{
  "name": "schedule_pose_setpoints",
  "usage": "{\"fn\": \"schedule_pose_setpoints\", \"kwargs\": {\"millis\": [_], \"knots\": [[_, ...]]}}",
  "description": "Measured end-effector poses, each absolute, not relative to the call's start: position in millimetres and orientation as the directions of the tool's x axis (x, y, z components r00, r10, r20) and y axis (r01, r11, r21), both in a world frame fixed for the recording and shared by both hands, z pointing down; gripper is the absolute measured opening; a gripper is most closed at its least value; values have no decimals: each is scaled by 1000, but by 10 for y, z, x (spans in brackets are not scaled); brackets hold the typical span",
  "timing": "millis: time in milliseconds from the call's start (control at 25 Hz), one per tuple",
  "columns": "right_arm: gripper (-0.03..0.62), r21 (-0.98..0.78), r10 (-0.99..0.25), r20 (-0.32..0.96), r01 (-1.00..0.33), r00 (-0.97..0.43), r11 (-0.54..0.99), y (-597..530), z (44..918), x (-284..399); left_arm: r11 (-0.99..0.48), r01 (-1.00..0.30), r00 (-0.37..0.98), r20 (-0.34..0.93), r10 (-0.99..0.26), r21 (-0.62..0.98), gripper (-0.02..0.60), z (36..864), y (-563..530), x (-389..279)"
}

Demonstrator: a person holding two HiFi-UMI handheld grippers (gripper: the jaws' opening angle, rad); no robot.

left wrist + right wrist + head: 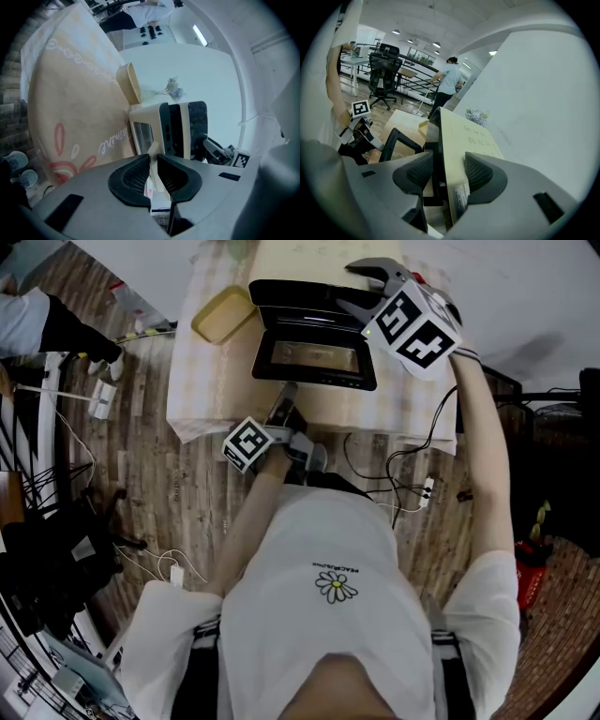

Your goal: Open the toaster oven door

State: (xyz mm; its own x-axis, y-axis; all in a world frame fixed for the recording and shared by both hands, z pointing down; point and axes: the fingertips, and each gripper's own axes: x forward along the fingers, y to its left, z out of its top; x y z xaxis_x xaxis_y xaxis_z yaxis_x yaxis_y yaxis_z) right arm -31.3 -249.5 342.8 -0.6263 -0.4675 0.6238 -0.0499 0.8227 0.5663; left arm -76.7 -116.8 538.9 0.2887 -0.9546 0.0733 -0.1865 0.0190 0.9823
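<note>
The cream and black toaster oven [305,294] stands on a cloth-covered table [211,381]. Its black door [314,357] with the glass window lies swung down toward me. At the door's front edge my left gripper [285,395] is shut on the cream door handle [154,146], which sits pinched between the pads of that gripper [153,161]. My right gripper [345,285] is open at the oven's top right. In the right gripper view that gripper [447,159] straddles the front top edge of the oven [464,136], with the lowered door [391,145] beyond.
A yellow tray [223,315] lies on the table left of the oven. The white wall is right behind the oven. Cables and a power strip [427,491] lie on the wooden floor. A person [447,82] and an office chair [384,65] are far off.
</note>
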Motion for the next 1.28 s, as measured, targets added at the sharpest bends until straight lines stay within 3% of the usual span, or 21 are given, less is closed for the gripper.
{"fn": "schedule_pose_setpoints", "kwargs": {"millis": [320, 760, 1280], "knots": [[199, 571, -468, 621, -46, -629, 820, -2502, 3430, -318, 59, -191, 307, 117, -945, 980, 54, 5519, -1105, -755], [199, 578, -474, 613, -51, -632, 815, -2490, 3417, -321, 231, -136, 313, 263, -913, 963, 15, 6047, -917, -789], [199, 586, -480, 606, -53, -634, 809, -2505, 3430, -318, 206, -132, 297, 237, -925, 970, 17, 6081, -907, -820]]}}
